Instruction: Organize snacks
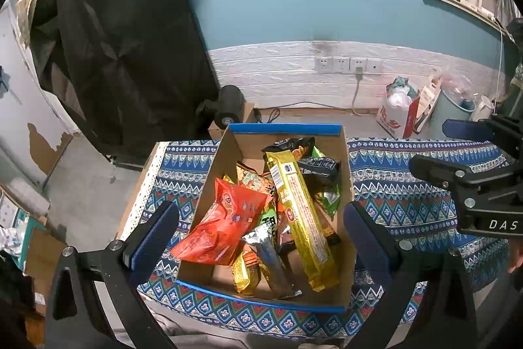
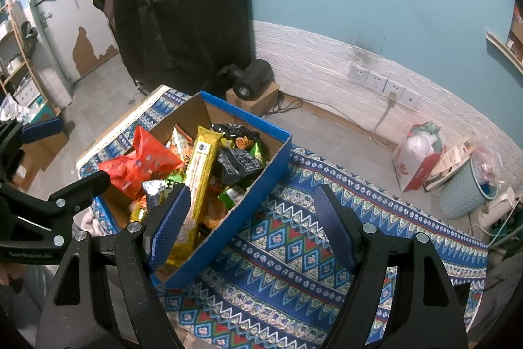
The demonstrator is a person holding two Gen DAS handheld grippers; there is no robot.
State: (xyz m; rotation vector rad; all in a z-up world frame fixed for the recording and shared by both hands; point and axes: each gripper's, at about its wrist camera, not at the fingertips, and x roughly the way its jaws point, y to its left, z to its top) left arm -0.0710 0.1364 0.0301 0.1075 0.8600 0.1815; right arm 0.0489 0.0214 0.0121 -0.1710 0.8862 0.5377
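Note:
A cardboard box (image 1: 345,185) with blue rims stands on the patterned tablecloth (image 1: 408,185). It holds several snacks: a red bag (image 1: 222,224), a long yellow pack (image 1: 300,215), a silver bar (image 1: 268,254), black and green packets (image 1: 323,175). My left gripper (image 1: 261,234) is open above the box, empty. My right gripper (image 2: 253,223) is open and empty over the box's right wall (image 2: 248,211) and the cloth (image 2: 294,251). The box's snacks also show in the right wrist view: the red bag (image 2: 140,162) and the yellow pack (image 2: 199,179).
A tall black covered object (image 1: 124,31) stands behind the table at left. A black roll on a small carton (image 1: 228,110) sits on the floor. A red-white bag (image 1: 397,113) and a blue basket (image 1: 454,110) stand by the wall with sockets (image 1: 346,64).

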